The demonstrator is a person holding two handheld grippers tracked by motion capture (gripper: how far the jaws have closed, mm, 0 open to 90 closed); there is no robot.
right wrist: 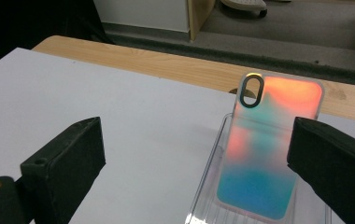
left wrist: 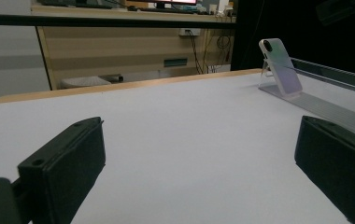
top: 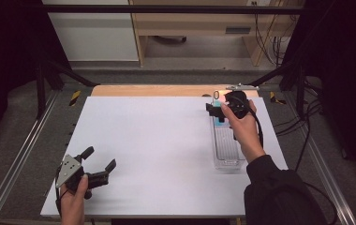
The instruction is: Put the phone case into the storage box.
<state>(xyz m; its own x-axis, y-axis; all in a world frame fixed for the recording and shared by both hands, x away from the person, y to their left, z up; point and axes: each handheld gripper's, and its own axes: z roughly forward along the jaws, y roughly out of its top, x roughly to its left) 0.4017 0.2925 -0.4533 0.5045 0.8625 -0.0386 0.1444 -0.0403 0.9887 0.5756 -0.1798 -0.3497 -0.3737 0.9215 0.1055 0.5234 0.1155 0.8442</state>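
Note:
An iridescent phone case [right wrist: 269,149], orange at the top and teal below, leans upright on a clear ribbed stand [top: 226,149] at the board's far right. My right gripper [right wrist: 196,163] hovers just in front of it, open, its jaws wide apart; the case lies ahead between them, nearer the right jaw, which covers its right edge. In the high view this right gripper [top: 219,108] sits over the stand's far end, beside the case [top: 216,96]. My left gripper [top: 101,158] rests open at the near left of the white board [top: 157,140], holding nothing. From the left gripper [left wrist: 199,163], the case [left wrist: 280,67] stands far off at the right.
A wooden table edge [top: 166,90] runs behind the white board. Metal frame rails [top: 21,154] line both sides, with cables [top: 307,126] at the right. Light wooden furniture [top: 195,28] stands beyond on the floor.

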